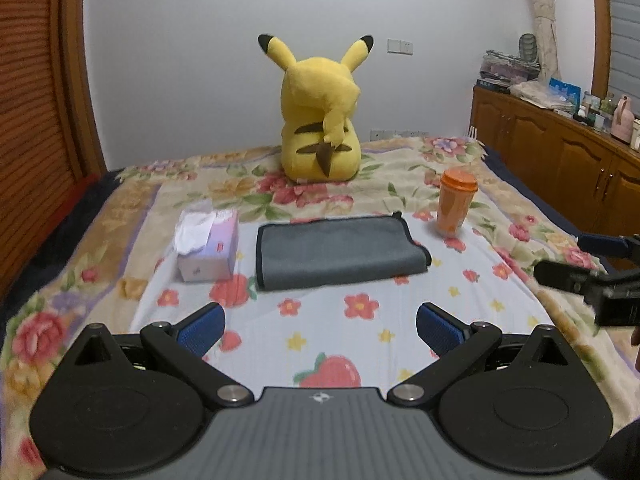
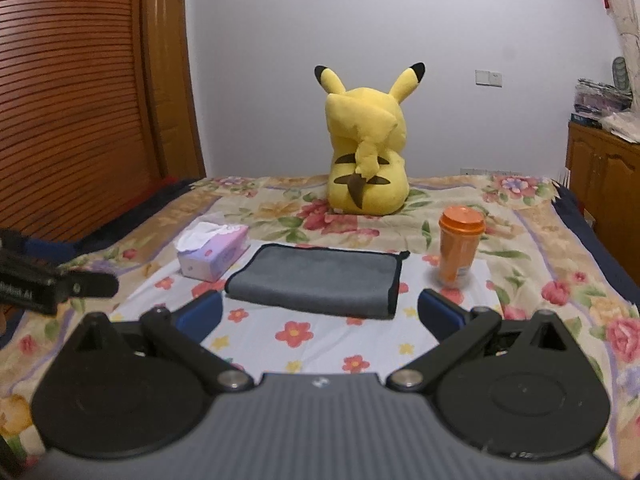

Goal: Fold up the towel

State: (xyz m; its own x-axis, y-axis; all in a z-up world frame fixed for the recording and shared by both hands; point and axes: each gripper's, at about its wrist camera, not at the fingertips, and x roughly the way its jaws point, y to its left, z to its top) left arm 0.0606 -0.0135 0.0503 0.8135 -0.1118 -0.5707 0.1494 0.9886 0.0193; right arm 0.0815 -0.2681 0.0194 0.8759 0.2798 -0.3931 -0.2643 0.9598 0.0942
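Floral bed (image 1: 360, 352) — folded grey towel (image 1: 340, 252) flat; both grippers' fingers (image 1: 202, 330) apart, empty.

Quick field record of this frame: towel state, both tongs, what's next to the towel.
towel: grey towel lying folded on floral bedsheet, not held
left tongs: open, empty, short of towel
right tongs: open, empty
left of towel: tissue box
right of towel: orange cup, upright
behind: Pikachu plush
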